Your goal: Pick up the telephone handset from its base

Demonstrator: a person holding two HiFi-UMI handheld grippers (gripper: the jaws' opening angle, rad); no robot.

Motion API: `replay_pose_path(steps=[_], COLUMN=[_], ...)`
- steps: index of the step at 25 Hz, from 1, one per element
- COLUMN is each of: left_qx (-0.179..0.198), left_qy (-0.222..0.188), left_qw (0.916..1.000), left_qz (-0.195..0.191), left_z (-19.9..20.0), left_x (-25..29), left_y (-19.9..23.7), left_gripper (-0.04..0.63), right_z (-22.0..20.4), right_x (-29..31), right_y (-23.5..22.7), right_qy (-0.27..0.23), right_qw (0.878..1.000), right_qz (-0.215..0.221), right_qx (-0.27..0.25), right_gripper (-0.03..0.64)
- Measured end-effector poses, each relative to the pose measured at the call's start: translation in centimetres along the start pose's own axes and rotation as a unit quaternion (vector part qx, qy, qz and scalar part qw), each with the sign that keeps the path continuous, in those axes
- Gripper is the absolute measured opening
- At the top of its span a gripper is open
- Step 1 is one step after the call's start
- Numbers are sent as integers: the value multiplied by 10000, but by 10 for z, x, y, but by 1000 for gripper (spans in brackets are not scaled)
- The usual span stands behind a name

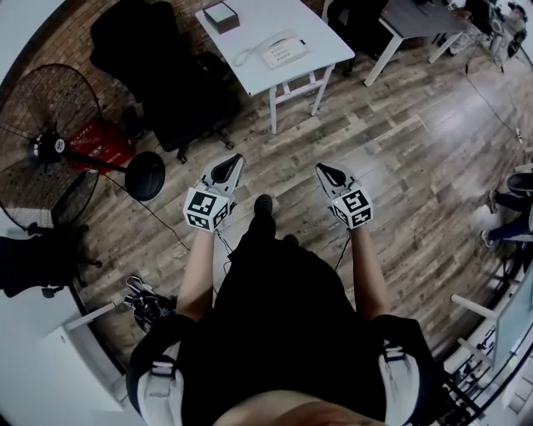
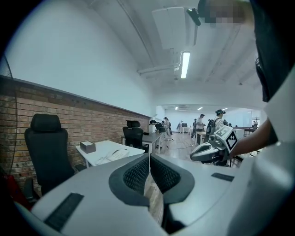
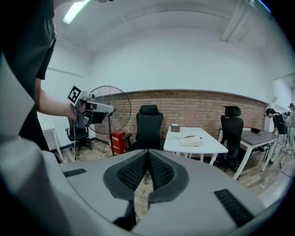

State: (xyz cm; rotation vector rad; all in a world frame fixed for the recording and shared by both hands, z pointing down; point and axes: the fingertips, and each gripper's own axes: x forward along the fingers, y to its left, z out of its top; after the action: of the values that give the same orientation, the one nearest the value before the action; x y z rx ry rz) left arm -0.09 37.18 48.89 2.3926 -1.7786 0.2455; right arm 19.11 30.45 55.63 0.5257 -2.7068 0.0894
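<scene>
White laminate tops the counter (image 1: 250, 37), which stands on a plank floor (image 1: 400, 141) against a brick wall. Near the counter's front edge sits a pale telephone (image 1: 281, 52). Its handset (image 1: 286, 43) lies down on the base (the two are hard to separate at this range), and a curled cord trails off toward the counter's left side. A small dark box (image 1: 221, 16) sits at the counter's back corner. A black office chair (image 1: 162, 79) stands just left of the counter, and further left of it are a red case (image 1: 98, 146) and a pedestal fan (image 1: 50, 141). Right of the counter is a second, darker desk (image 1: 416, 17).

The person stands well short of the counter, both arms stretched toward it. The left hand-held gripper (image 1: 236, 160) has its ribbed pads pressed together with nothing between them, as its own view shows, and the counter and telephone lie far beyond its tips. The right hand-held gripper (image 1: 320, 170) is likewise pressed together and empty. In its view the counter sits ahead and slightly right, with the other gripper off to the left. Neither gripper touches anything on the counter.
</scene>
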Motion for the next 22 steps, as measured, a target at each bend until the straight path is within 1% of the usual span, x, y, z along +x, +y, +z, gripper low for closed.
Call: replay_pose_path(steps=[7, 12, 17, 22], left_qx=[-45, -75, -114, -142], left_qy=[24, -11, 10, 41], left_qw=[10000, 10000, 9999, 9997], left_qz=[-44, -55, -73, -177], left_z=[2, 7, 7, 6], left_x=[26, 43, 58, 79], left_y=[30, 48, 70, 91], left_gripper=[25, 25, 25, 25], right_z=[4, 4, 13, 15], right_x=[24, 42, 64, 85], right_y=[-22, -31, -43, -57], right_qy=[54, 122, 111, 192], right_qw=[9998, 9996, 9995, 9992], right_qz=[-98, -74, -84, -177], right_qx=[134, 255, 274, 297], right_gripper=[-2, -2, -2, -2])
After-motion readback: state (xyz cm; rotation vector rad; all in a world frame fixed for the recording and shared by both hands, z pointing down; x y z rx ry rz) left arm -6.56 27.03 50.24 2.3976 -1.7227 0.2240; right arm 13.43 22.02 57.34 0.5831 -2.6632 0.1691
